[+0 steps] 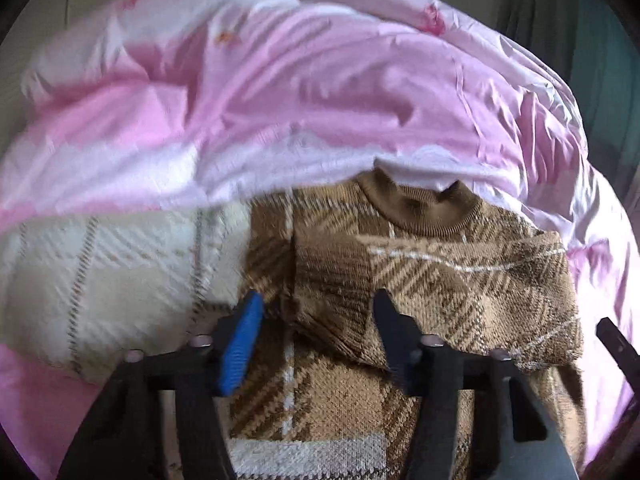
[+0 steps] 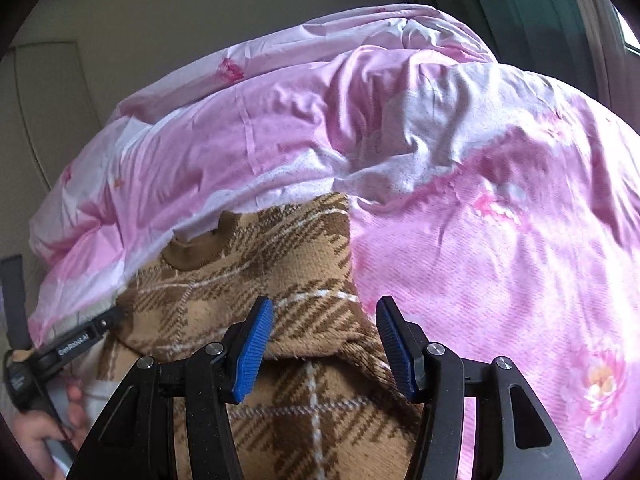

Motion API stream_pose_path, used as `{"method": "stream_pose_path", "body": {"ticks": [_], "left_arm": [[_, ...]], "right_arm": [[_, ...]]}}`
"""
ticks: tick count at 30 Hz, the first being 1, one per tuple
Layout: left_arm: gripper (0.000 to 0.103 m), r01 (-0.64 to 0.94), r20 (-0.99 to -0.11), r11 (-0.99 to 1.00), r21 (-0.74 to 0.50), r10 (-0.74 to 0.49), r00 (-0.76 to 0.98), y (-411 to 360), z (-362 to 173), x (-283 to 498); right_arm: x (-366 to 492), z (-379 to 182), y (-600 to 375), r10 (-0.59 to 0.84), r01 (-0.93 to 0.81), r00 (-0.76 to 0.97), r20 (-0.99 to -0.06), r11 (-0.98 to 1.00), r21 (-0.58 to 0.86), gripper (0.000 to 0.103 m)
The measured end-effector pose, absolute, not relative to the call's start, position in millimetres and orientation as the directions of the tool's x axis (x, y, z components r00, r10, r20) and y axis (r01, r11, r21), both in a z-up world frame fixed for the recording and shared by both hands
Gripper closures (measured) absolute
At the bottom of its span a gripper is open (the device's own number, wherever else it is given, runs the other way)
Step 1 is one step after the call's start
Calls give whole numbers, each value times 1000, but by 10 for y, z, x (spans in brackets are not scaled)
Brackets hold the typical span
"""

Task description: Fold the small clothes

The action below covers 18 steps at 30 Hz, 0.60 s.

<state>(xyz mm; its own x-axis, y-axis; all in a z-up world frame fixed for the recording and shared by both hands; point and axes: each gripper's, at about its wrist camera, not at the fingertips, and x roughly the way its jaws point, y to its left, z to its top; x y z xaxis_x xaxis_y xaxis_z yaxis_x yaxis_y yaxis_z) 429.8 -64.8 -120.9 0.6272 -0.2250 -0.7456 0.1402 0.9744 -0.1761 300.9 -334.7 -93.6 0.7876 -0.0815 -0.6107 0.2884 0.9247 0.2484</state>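
A small brown and cream plaid sweater [image 1: 328, 272] lies on a pink bed, collar [image 1: 420, 204] at the far end. Its right sleeve [image 1: 480, 288] is folded across the chest. Its cream left sleeve [image 1: 112, 280] spreads out to the left. My left gripper [image 1: 316, 320] is open just above the sweater's middle. In the right wrist view the sweater [image 2: 248, 272] fills the lower left, and my right gripper [image 2: 324, 336] is open over the folded sleeve's edge. Both grippers are empty.
A crumpled pink floral duvet [image 2: 360, 120] is heaped behind the collar. The pink sheet [image 2: 500, 280] spreads to the right. A beige wall [image 2: 160, 20] and dark green curtain [image 2: 520, 0] stand behind. The left gripper's body and the hand [image 2: 40, 436] holding it show at left.
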Motion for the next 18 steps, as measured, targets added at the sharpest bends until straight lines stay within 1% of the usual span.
{"method": "stream_pose_path", "body": {"ticks": [4,5,6,7,8,9,10,12,15,18], "left_arm": [[55,174,-747,976,-128,-210,630,-769,-1249,4251],[56,173,-748,978,-115,-199,633,-788,-1257,4246],[65,165,-753,981,-102,-185,632,-799,-1271,4246],[71,156,-756,983,-97,-175,630,-791,-1285,4257],[80,146,-759,985,-97,-168,629,-773,-1297,4262],[85,138,-759,985,-104,-168,629,-743,-1308,4271],[87,127,-757,985,-114,-169,631,-702,-1310,4267],[89,127,-753,984,-123,-176,634,-661,-1303,4238],[90,128,-751,987,-93,-154,642,-652,-1304,4170],[90,112,-752,988,-110,-156,641,-593,-1328,4161]], "right_arm": [[3029,-984,-3328,-79,283,791,-606,927,248,48],[3025,-998,-3337,-82,284,790,-607,927,245,48],[3018,-1017,-3350,-87,289,789,-609,926,241,48],[3010,-1037,-3368,-90,294,786,-611,925,242,48],[3002,-1060,-3393,-91,300,783,-615,922,246,48],[2990,-1083,-3418,-92,307,780,-619,919,249,48],[2981,-1103,-3441,-97,315,775,-624,916,249,48],[2961,-1140,-3486,-107,332,768,-631,910,249,48],[2947,-1167,-3529,-121,347,759,-640,907,239,48],[2909,-1184,-3545,-133,351,750,-649,910,220,48]]}}
